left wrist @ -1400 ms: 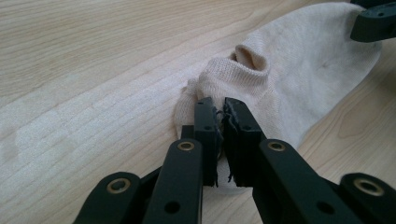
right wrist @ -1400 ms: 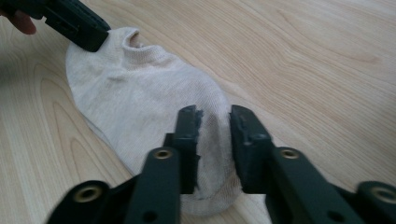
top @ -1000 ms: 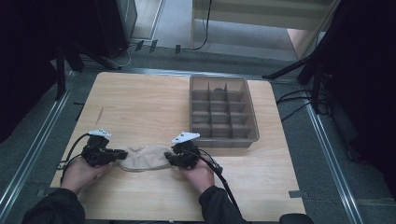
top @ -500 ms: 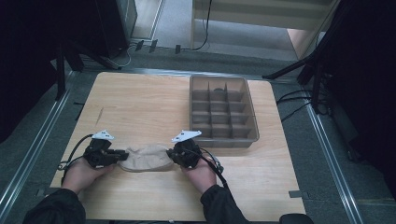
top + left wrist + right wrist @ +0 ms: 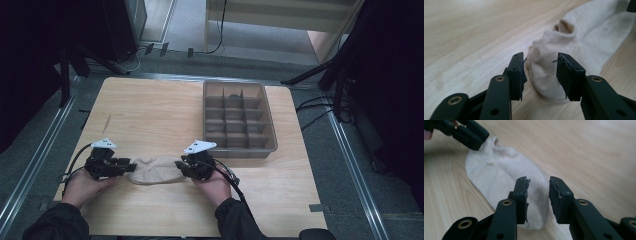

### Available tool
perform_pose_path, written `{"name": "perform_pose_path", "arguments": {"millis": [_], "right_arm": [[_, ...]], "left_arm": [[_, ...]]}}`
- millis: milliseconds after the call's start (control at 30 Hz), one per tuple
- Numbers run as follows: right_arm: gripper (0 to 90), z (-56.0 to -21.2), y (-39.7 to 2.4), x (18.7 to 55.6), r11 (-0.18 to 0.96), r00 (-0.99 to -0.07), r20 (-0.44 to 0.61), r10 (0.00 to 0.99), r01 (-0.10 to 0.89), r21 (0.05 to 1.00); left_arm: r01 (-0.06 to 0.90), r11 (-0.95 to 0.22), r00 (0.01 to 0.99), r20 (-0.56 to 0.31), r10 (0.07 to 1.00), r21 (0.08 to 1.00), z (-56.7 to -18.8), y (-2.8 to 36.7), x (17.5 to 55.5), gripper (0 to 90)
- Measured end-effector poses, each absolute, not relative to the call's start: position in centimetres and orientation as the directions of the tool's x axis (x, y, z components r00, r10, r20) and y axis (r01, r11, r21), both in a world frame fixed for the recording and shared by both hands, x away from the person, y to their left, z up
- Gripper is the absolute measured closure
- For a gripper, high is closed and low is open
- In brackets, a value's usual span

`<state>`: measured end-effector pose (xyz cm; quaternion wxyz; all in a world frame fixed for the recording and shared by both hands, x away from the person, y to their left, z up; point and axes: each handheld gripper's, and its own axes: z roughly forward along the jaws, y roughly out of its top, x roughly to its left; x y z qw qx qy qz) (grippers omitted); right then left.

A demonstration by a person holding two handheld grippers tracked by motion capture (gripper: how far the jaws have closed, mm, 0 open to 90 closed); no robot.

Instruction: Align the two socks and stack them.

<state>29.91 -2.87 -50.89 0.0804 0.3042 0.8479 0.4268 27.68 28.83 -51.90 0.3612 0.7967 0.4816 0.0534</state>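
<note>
The fingers [image 5: 517, 72] of the left gripper [image 5: 541, 75] stand spread, having just been opening, with the cuff end of the beige sock [image 5: 157, 170] lying between them on the wood and the pads off the cloth. The fingers [image 5: 521, 195] of the right gripper [image 5: 538, 197] are spread too and have also just been opening, the toe end of the sock under the gap and no pinch on it. From above, the left gripper [image 5: 107, 165] and right gripper [image 5: 197, 165] sit at either end of the sock, which lies flat near the front of the tabletop [image 5: 150, 110], well in from the front edge. Behind the sock a broad stretch of bare wood runs to the far edge and out to the left edge. To the right and farther back stands a grey divided tray [image 5: 239, 118], its near wall just beyond the right gripper and apart from it. One far compartment holds a small dark thing, too small to tell what; the other compartments look bare.
</note>
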Motion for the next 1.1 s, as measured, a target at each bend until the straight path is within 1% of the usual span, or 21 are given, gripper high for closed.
{"name": "perform_pose_path", "arguments": {"millis": [67, 200, 233, 333, 467, 500, 700, 833, 933, 1000, 1100], "right_arm": [[69.4, -50.3, -3.0, 29.9, 0.426, -0.809, 0.128, 0.573, 0.428, 0.797], [77.7, -49.9, -2.9, 30.1, 0.426, -0.814, 0.138, 0.565, 0.430, 0.796], [78.5, -50.0, -2.7, 30.1, 0.433, -0.816, 0.137, 0.561, 0.431, 0.791], [80.2, -50.5, -2.2, 30.1, 0.455, -0.823, 0.129, 0.553, 0.428, 0.781], [84.8, -51.6, -1.3, 30.2, 0.484, -0.837, 0.136, 0.530, 0.430, 0.762], [84.9, -52.0, -1.0, 30.2, 0.504, -0.843, 0.123, 0.523, 0.423, 0.753], [84.4, -53.6, 0.0, 30.1, 0.537, -0.850, 0.111, 0.514, 0.420, 0.732], [84.2, -54.2, 0.3, 30.2, 0.548, -0.853, 0.093, 0.513, 0.410, 0.729], [84.1, -54.4, 0.2, 30.3, 0.542, -0.854, 0.098, 0.511, 0.409, 0.734], [84.0, -54.5, 0.1, 30.3, 0.541, -0.851, 0.103, 0.514, 0.415, 0.732], [84.2, -54.5, -0.4, 30.1, 0.558, -0.855, 0.059, 0.515, 0.386, 0.735]], "left_arm": [[0.717, -0.275, 0.532, -0.248, 0.810, 0.640, -51.4, 28.7, 27.4, 57.1], [0.716, -0.270, 0.525, -0.241, 0.816, 0.643, -50.9, 28.4, 27.0, 60.8], [0.717, -0.269, 0.526, -0.246, 0.814, 0.643, -50.8, 28.3, 26.9, 63.5], [0.721, -0.271, 0.530, -0.255, 0.809, 0.638, -50.8, 28.3, 26.6, 67.2], [0.716, -0.287, 0.548, -0.257, 0.796, 0.636, -51.3, 28.1, 26.3, 68.7], [0.711, -0.296, 0.555, -0.250, 0.794, 0.638, -51.5, 28.1, 26.2, 68.6], [0.709, -0.367, 0.589, -0.219, 0.778, 0.602, -52.9, 27.8, 26.4, 68.1], [0.695, -0.376, 0.601, -0.209, 0.771, 0.613, -53.3, 27.8, 26.4, 68.0], [0.715, -0.365, 0.572, -0.199, 0.796, 0.596, -53.2, 27.6, 26.4, 71.5], [0.696, -0.387, 0.585, -0.165, 0.794, 0.605, -53.2, 27.4, 26.1, 73.0], [0.689, -0.395, 0.587, -0.147, 0.796, 0.608, -53.3, 27.3, 25.9, 73.5]]}}
